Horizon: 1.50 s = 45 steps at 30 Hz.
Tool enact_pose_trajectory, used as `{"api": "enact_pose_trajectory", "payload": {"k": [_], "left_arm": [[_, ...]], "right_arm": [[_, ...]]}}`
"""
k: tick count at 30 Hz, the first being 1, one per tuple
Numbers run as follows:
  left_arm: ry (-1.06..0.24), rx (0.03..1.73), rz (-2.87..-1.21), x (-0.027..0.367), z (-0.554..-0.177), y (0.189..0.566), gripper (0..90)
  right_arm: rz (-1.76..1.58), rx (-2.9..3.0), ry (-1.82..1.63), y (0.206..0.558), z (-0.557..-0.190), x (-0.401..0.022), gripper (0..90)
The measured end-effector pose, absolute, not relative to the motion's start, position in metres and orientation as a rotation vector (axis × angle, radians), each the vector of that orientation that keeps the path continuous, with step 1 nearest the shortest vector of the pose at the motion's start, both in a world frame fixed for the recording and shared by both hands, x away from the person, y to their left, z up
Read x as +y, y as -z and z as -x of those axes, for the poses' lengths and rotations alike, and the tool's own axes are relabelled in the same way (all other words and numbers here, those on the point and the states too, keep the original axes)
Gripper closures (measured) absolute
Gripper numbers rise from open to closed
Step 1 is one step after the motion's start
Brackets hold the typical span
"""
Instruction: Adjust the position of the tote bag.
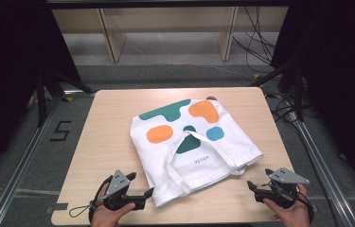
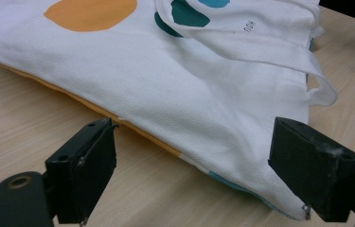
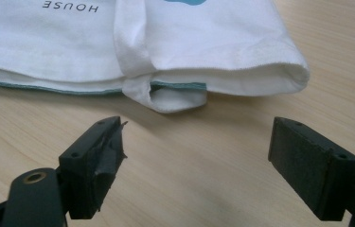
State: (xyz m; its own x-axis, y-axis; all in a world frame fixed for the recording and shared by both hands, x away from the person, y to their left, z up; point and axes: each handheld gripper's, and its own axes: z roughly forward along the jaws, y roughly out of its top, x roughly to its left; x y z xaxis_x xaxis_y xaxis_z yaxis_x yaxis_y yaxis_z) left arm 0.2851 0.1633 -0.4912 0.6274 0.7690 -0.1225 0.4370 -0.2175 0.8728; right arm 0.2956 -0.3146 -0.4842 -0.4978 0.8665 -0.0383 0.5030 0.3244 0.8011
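A white tote bag (image 1: 194, 146) with orange, teal and blue blotches lies flat on the wooden table (image 1: 104, 142), its two straps looping toward the near edge. My left gripper (image 1: 147, 194) rests at the bag's near left corner with its jaws wide apart; in the left gripper view the bag's corner (image 2: 241, 156) lies between the jaws, and the pads do not press on it. My right gripper (image 1: 252, 187) sits at the near right, open, a short way from the bag's open edge (image 3: 222, 80). A strap end (image 3: 165, 97) pokes out toward it.
Dark floor with aluminium rails runs along both sides of the table. A light wooden shelf frame (image 1: 165, 28) and loose cables (image 1: 260, 42) stand behind it. Bare tabletop (image 1: 109, 113) surrounds the bag on the left and at the back.
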Motion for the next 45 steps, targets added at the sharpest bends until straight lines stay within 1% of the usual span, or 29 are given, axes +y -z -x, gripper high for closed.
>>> {"api": "enact_pose_trajectory", "payload": {"k": [15, 16, 20, 23, 24, 26, 27, 29, 32, 35, 36, 43, 45], "left_arm": [[-0.418, 0.943, -1.865, 0.161, -0.284, 0.491, 14.9], [-0.418, 0.943, -1.864, 0.161, -0.284, 0.491, 14.9], [-0.413, 0.943, -1.861, 0.161, -0.284, 0.491, 15.0], [-0.403, 0.941, -1.853, 0.161, -0.284, 0.49, 15.0], [-0.409, 0.935, -1.863, 0.16, -0.283, 0.49, 15.0], [-0.406, 0.93, -1.856, 0.159, -0.283, 0.49, 15.0], [-0.406, 0.915, -1.858, 0.157, -0.281, 0.489, 15.0], [-0.399, 0.905, -1.857, 0.155, -0.28, 0.489, 15.0], [-0.391, 0.881, -1.876, 0.149, -0.276, 0.489, 15.0], [-0.388, 0.844, -1.909, 0.139, -0.271, 0.49, 15.5], [-0.39, 0.826, -1.924, 0.137, -0.27, 0.49, 15.5], [-0.42, 0.779, -1.968, 0.119, -0.265, 0.493, 15.9], [-0.435, 0.769, -2.016, 0.116, -0.264, 0.494, 15.9]], "right_arm": [[-1.252, 2.119, -1.032, 0.484, -0.294, -0.313, 19.7], [-1.201, 2.112, -1.023, 0.484, -0.296, -0.316, 19.7], [-1.196, 2.116, -1.025, 0.484, -0.296, -0.315, 19.6], [-1.21, 2.126, -1.033, 0.484, -0.295, -0.314, 19.7], [-1.26, 2.121, -1.026, 0.483, -0.292, -0.312, 19.7], [-1.215, 2.126, -1.021, 0.483, -0.295, -0.314, 19.7], [-1.27, 2.119, -1.023, 0.483, -0.292, -0.312, 19.7], [-1.217, 2.132, -1.035, 0.484, -0.295, -0.314, 19.7], [-1.259, 2.116, -1.031, 0.484, -0.294, -0.312, 19.7], [-1.197, 2.114, -1.027, 0.484, -0.296, -0.315, 19.8], [-1.242, 2.111, -1.029, 0.484, -0.294, -0.313, 19.8], [-1.21, 2.127, -1.012, 0.484, -0.296, -0.314, 19.9], [-1.216, 2.134, -1.013, 0.484, -0.295, -0.314, 20.1]]}}
